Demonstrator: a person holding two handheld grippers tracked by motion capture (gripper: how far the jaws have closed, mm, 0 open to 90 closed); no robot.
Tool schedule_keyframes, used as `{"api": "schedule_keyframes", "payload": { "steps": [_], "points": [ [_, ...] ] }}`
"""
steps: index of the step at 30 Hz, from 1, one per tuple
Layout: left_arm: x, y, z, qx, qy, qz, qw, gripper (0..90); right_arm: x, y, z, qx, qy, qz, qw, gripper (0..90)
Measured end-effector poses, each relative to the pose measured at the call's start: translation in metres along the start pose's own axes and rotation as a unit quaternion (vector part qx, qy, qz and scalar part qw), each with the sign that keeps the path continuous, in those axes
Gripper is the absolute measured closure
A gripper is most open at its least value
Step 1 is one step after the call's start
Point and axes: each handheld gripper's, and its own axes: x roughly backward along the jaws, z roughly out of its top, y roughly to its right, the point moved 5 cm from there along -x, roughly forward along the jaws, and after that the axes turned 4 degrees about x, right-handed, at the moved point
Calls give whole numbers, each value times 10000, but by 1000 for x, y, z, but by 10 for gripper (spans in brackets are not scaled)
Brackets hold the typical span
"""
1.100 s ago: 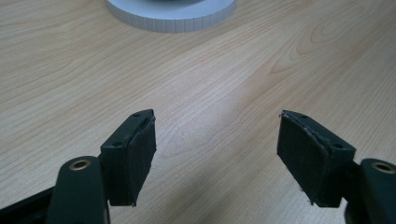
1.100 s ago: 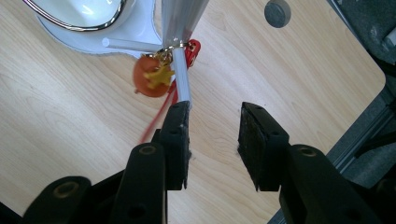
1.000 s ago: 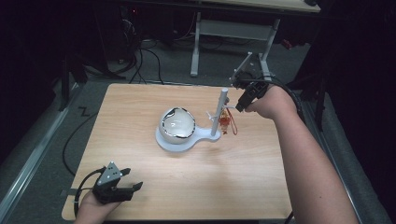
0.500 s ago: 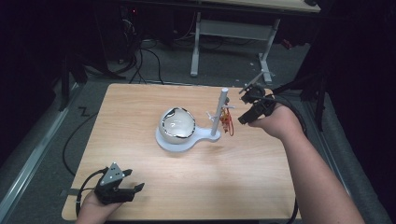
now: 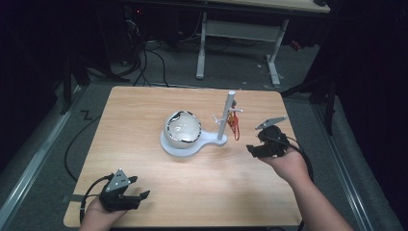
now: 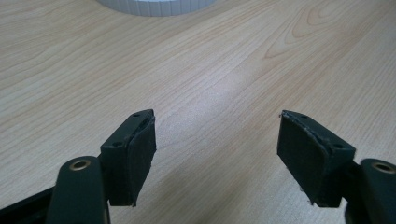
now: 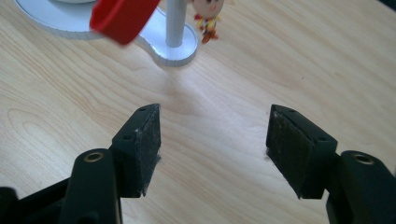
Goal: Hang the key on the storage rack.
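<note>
Right tongs [image 5: 256,143]: spread, nothing between the pads – they've just been opening. In my right hand, low over the worktop [image 5: 144,110] near its right edge.
Left tongs [image 5: 139,196]: spread too, nothing between them – in my left hand at the near left corner, well apart from everything else.
Stand [image 5: 185,143]: white, flat base mid-worktop w/ an upright post [image 5: 225,116] at its right end. It's to the left of my right tongs, near but not touching.
Charm [image 5: 234,122]: small figure w/ red bits, hangs from a peg on the post – on the side facing my right tongs. In the right gripper view it [image 7: 208,14] dangles beside the post, beyond the open pads.
Ball [image 5: 183,127]: pale globe sitting on the stand's wide end, left of the post.
Red thing [image 7: 122,16]: blurred, close to the lens in the right gripper view – can't tell what it is.
</note>
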Motion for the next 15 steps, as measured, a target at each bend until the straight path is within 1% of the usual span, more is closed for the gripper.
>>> {"api": "schedule_keyframes", "payload": {
  "steps": [1, 2, 3, 4, 6, 7, 8, 10, 11, 12, 15],
  "points": [
    [-1, 0, 0, -8, -9, 2, 10000, 288, -3, -6, -12, -117, 155, 5, 9998, 349],
    [-1, 1, -1, -10, -17, 0, 10000, 288, -3, -6, -12, -117, 155, 5, 9998, 349],
    [-1, 1, -1, -17, -26, 4, 10000, 288, -4, -8, -18, -148, 214, -26, 9997, 348],
    [-2, 1, -1, -24, -37, 3, 10000, 288, -7, -14, -32, -187, 326, -110, 9992, 345],
    [-2, 2, -1, -29, -47, 13, 10000, 288, -9, -19, -43, -225, 380, -207, 9988, 335],
    [-2, 2, -1, -38, -46, 14, 10000, 288, -9, -19, -43, -225, 380, -207, 9988, 335],
    [-3, 2, -2, -39, -60, 7, 10000, 288, -12, -26, -56, -275, 477, -306, 9980, 325],
    [-4, 2, -2, -41, -68, -4, 10000, 287, -14, -31, -66, -309, 567, -372, 9972, 312],
    [-4, 2, -2, -41, -68, -4, 10000, 287, -14, -31, -66, -309, 567, -372, 9972, 312],
    [-4, 2, -2, -46, -73, -8, 10000, 286, -19, -38, -79, -440, 636, -381, 9963, 296],
    [-5, 2, -3, -37, -72, -24, 10000, 285, -26, -46, -93, -531, 674, -414, 9955, 283]
  ]
}}
